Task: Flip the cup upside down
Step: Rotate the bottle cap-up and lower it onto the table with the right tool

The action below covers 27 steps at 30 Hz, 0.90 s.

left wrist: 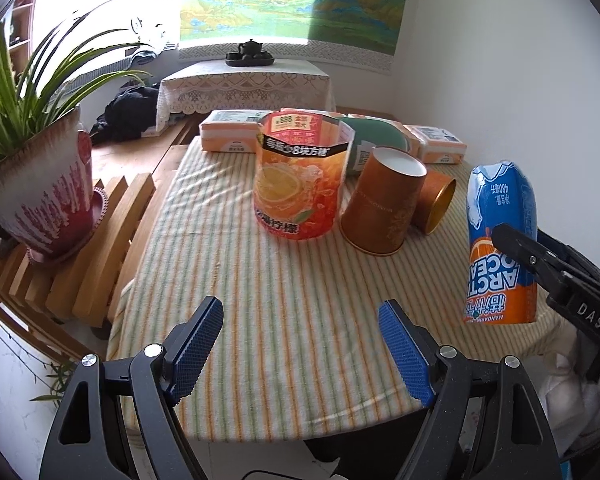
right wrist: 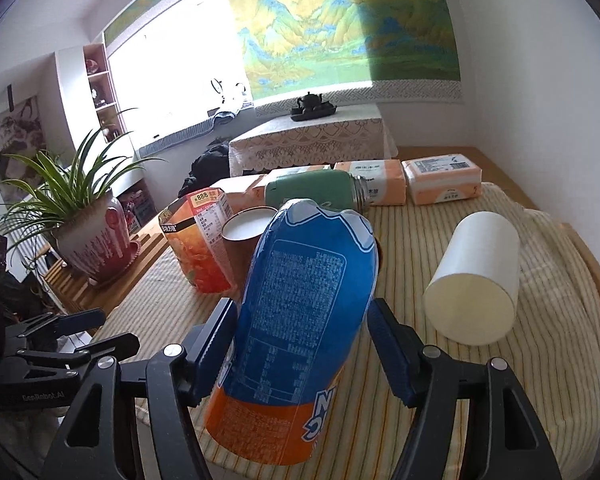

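Note:
The blue and orange Arctic Ocean cup sits between the fingers of my right gripper, which is shut on it. It leans a little, blue end up and orange end down. In the left wrist view this cup hangs at the right over the striped cloth, its lettering upside down, with a black right fingertip on its side. My left gripper is open and empty above the near edge of the table.
An orange lemon-tea cup, an upside-down brown paper cup and a gold-lined cup on its side crowd mid-table. A white cup lies on its side at right. A green flask and tissue packs line the back; a potted plant stands left.

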Available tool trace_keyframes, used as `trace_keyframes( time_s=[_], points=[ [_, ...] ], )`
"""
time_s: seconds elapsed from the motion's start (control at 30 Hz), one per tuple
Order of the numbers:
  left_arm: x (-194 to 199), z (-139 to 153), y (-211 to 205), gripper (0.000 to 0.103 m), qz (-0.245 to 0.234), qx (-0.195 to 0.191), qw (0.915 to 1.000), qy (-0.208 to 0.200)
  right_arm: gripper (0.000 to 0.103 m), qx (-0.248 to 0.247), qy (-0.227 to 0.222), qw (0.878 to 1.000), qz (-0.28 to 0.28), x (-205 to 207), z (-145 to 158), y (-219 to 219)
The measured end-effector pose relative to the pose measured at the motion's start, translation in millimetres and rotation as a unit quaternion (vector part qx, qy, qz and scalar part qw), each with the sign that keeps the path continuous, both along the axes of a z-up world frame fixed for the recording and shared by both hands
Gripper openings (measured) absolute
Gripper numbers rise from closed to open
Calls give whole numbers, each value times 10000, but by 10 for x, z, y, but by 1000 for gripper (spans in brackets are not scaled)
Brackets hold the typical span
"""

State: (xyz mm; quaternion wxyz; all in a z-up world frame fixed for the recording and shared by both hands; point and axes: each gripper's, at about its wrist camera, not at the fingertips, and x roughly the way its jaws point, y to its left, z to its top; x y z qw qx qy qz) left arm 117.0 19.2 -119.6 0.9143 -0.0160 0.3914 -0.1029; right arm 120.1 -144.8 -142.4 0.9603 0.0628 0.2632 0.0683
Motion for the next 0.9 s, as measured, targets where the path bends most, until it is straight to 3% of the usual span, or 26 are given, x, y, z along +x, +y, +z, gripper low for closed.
trace_keyframes(
  time_s=[0.37, 0.67, 0.9],
  points=[
    [-61, 21, 14, 83, -13, 37, 10000, 1, 63, -1045, -1087, 9872, -530, 45, -98, 350],
    [-98, -7, 131, 83, 79, 5, 10000, 12, 63, -1212, -1199, 9838, -548, -198, -243, 444],
    [-128, -55, 54, 83, -29, 1, 10000, 50, 62, -945, -893, 9908, -373, -374, -215, 348]
  ],
)
